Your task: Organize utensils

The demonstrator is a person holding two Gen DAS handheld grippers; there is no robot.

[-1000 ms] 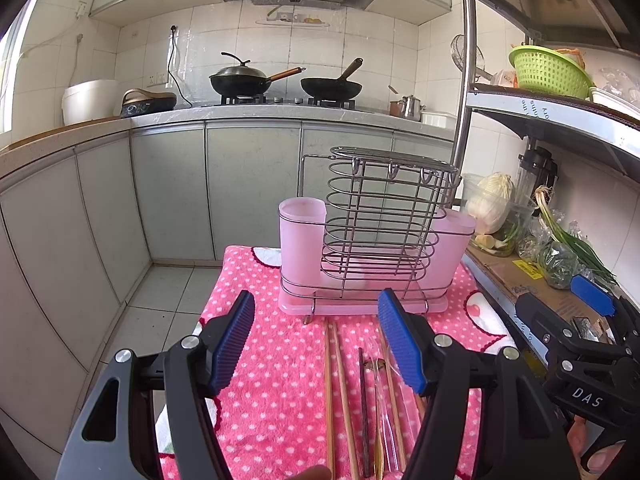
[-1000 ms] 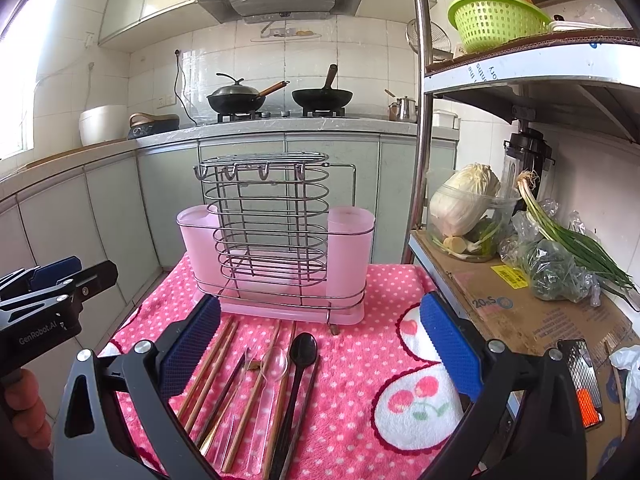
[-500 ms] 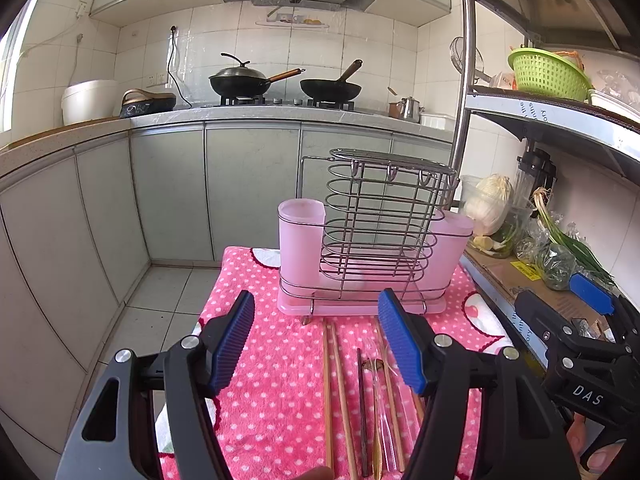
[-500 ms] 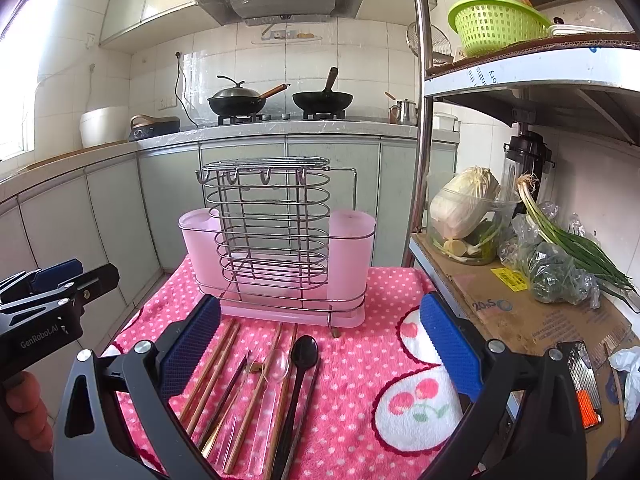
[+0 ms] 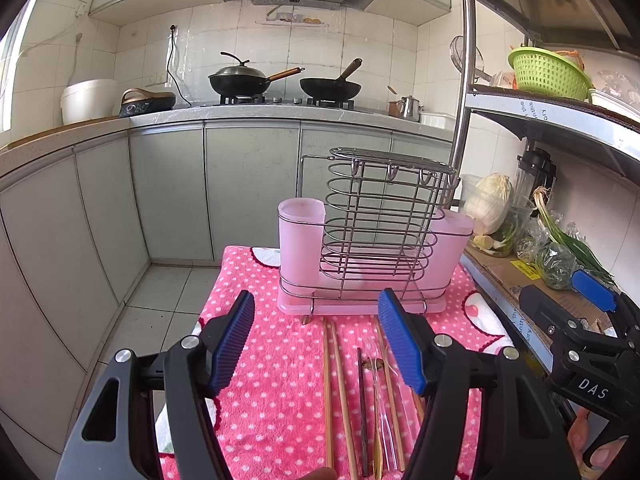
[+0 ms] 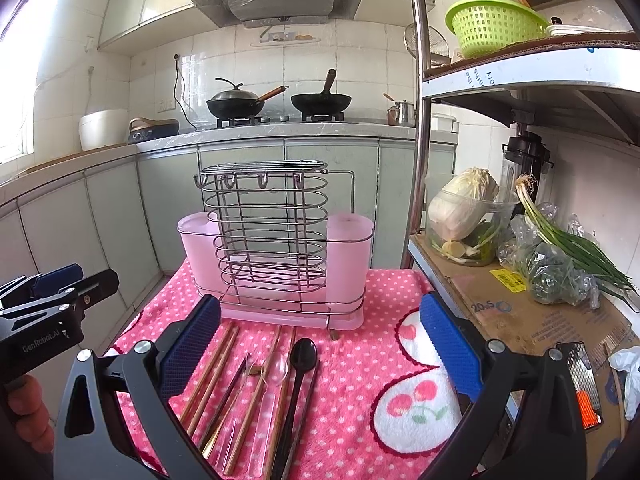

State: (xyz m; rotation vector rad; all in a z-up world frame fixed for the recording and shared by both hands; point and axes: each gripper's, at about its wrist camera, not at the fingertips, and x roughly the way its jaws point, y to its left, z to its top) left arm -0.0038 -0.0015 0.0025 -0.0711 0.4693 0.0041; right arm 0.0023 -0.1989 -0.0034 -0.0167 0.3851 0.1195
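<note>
A pink utensil holder with a wire rack (image 5: 372, 248) stands at the far end of a pink dotted cloth (image 5: 280, 380); it also shows in the right wrist view (image 6: 276, 256). Several wooden chopsticks (image 6: 212, 376), a clear spoon (image 6: 274, 368) and a black spoon (image 6: 302, 356) lie side by side in front of it; chopsticks also show in the left wrist view (image 5: 336, 392). My left gripper (image 5: 316, 344) is open and empty, above the near left of the utensils. My right gripper (image 6: 320, 340) is open and empty above the utensils.
A metal shelf unit stands at the right, with a cardboard sheet (image 6: 520, 312), cabbage in a clear tub (image 6: 464, 216) and spring onions (image 6: 568, 248). A green basket (image 6: 492, 28) sits on the upper shelf. Grey cabinets and a stove with woks (image 5: 240, 80) are behind.
Both grippers have drifted very slightly; the holder sits marginally higher in the views. Nothing was taken hold of or let go.
</note>
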